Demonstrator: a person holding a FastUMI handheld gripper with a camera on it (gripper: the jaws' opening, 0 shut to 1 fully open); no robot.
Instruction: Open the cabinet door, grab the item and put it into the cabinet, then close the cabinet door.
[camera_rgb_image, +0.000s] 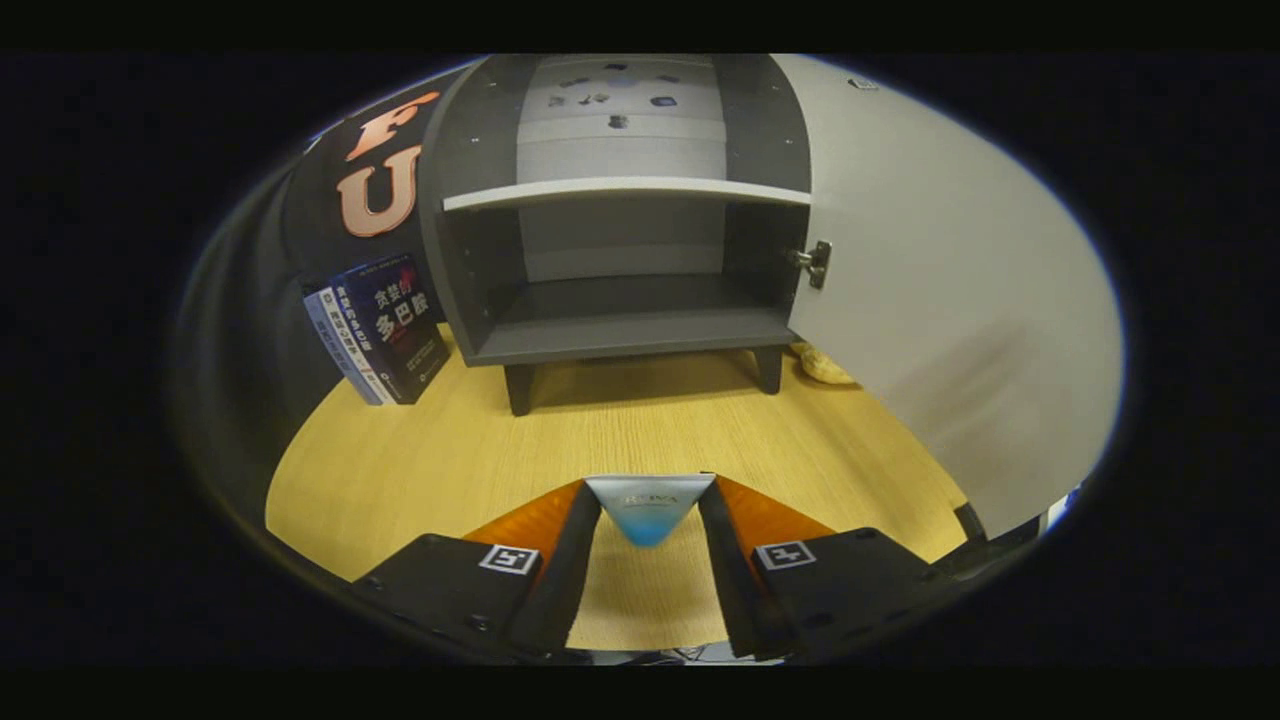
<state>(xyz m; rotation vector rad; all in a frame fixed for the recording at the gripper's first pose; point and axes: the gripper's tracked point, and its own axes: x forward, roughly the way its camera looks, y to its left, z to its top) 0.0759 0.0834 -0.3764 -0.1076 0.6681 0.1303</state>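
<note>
- Dark blue paperback books (385, 330) are leaning beside the cabinet.
- The small grey wooden cabinet (620, 340) is standing open, bottom shelf bare.
- My gripper (648, 520) is squeezing the little white-and-blue packet (648, 508) between both fingers.
- The white door (950, 300) is swinging wide; I think I'm carrying the packet in next.

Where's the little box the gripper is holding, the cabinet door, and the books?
Box (648, 505): gripper view, its front face between the fingers.
Cabinet door (940, 300): gripper view, the open panel's middle.
Books (392, 328): gripper view, front cover.
</note>
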